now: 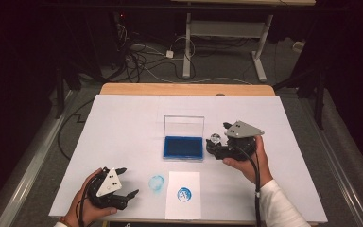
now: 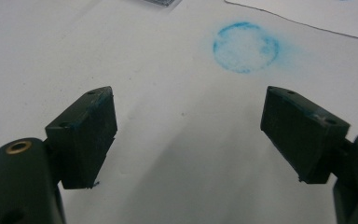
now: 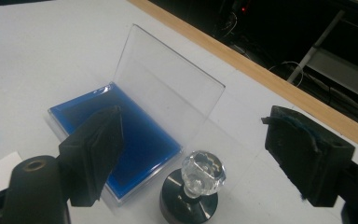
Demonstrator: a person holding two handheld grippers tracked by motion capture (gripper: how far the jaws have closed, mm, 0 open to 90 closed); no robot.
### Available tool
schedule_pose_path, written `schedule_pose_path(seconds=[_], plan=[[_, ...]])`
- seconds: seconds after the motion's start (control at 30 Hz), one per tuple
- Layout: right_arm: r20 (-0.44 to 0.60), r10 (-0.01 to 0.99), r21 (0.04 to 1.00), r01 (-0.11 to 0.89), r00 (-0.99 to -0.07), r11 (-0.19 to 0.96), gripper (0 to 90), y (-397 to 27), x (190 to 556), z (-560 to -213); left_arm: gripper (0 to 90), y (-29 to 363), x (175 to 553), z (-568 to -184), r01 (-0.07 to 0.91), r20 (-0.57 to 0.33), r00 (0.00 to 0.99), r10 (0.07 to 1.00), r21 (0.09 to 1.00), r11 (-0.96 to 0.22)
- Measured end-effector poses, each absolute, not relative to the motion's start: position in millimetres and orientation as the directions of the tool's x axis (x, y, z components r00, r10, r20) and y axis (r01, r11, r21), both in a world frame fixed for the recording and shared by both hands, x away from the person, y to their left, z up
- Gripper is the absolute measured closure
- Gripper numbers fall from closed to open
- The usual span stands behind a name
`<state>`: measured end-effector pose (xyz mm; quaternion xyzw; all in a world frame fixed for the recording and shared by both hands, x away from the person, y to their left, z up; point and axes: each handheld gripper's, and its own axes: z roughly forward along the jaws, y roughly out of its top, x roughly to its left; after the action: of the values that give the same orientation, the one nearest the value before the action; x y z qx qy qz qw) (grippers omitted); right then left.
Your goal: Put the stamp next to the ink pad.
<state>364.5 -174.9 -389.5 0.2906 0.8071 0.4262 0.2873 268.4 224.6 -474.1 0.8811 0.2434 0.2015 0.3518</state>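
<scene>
1. The stamp (image 3: 190, 193) has its round base cut off by the bottom edge of the right gripper view.
2. The print on the paper slip (image 1: 184, 194) is too small to read.

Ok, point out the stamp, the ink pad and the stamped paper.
stamp (image 3: 203, 169), right gripper view, its clear knob.
ink pad (image 1: 183, 147), high view, its blue surface.
stamped paper (image 1: 183, 206), high view, its lower white part.

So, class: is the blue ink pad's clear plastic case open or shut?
Open. The clear plastic lid stands upright, hinged back behind the blue ink pad, whose inked surface lies uncovered beside the round black stamp with the crystal-like knob.
</scene>
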Motion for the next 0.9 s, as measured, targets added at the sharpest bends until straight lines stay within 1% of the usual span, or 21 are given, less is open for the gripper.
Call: schedule_pose_path(seconds=[0.47, 0.9], plan=[[-0.237, 0.696, 0.862, 0.183, -0.678, 0.472, 19.6, -181.9, 344.5, -384.1, 17.9, 225.1, 268.6, -473.5, 0.287, 0.192, 0.793, 0.579, 0.72, -0.632], [-0.259, 0.682, 0.857, 0.162, -0.684, 0.488, 19.9, -190.6, 326.4, -387.9, 17.9, 224.6, 268.6, -474.0, 0.288, 0.193, 0.793, 0.577, 0.717, -0.636]])
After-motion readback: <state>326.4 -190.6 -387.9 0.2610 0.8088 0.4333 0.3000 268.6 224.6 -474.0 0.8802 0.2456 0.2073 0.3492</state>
